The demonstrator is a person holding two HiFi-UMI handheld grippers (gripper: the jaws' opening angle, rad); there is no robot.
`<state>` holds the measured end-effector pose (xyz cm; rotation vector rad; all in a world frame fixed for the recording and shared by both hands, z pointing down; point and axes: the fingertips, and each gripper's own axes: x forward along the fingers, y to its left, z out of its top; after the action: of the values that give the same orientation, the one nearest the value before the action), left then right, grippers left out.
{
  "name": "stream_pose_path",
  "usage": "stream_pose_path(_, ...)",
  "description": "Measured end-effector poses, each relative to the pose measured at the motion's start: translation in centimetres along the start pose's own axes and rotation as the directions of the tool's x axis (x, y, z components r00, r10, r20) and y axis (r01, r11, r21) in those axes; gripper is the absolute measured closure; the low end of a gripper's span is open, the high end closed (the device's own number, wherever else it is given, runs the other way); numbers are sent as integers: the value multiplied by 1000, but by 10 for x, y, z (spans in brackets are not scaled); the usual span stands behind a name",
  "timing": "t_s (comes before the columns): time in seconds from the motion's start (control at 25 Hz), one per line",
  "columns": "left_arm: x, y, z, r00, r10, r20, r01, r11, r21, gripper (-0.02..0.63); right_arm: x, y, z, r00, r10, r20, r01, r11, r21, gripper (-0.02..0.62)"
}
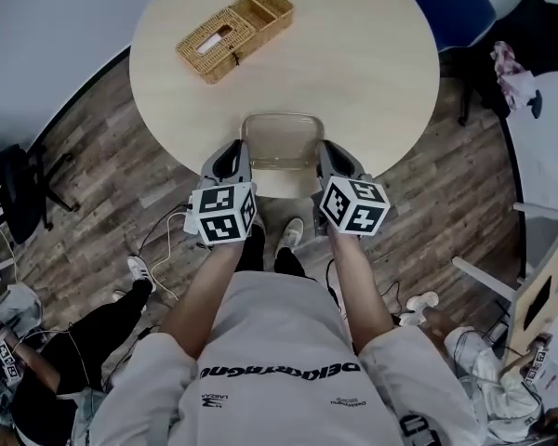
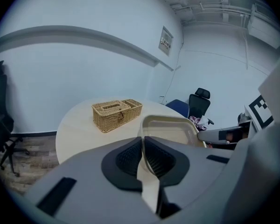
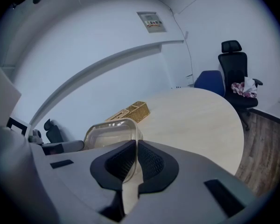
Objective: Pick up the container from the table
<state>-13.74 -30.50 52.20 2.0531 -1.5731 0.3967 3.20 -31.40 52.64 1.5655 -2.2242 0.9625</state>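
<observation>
A clear rectangular plastic container (image 1: 282, 143) is held at the near edge of the round table (image 1: 372, 54), between both grippers. My left gripper (image 1: 239, 156) is shut on its left rim, and my right gripper (image 1: 324, 158) is shut on its right rim. In the left gripper view the container (image 2: 170, 127) runs out from the closed jaws, its rim pinched between the black pads (image 2: 130, 157). The right gripper view shows the same container (image 3: 111, 132), its wall clamped between the pads (image 3: 151, 160). Whether it rests on the table or hangs just above it cannot be told.
A woven wicker box (image 1: 233, 32) sits at the far left of the table. A blue chair (image 1: 456, 3) and a black chair with clothes (image 1: 521, 59) stand at the right. Another person's legs (image 1: 102, 323) and cables lie on the floor at lower left.
</observation>
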Motion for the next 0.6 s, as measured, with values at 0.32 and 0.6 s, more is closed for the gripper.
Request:
stream_pose_path(0.32,-50,-26,44,994,16,109,-20,999,32,572,-53,21,40,995,26,97,-22,999,-46,548)
stream_pose_path(0.6,-87,-47,72,983,9,182,-20,998,56,572,-93,35,67,984,46,171,-33,996,-81,547)
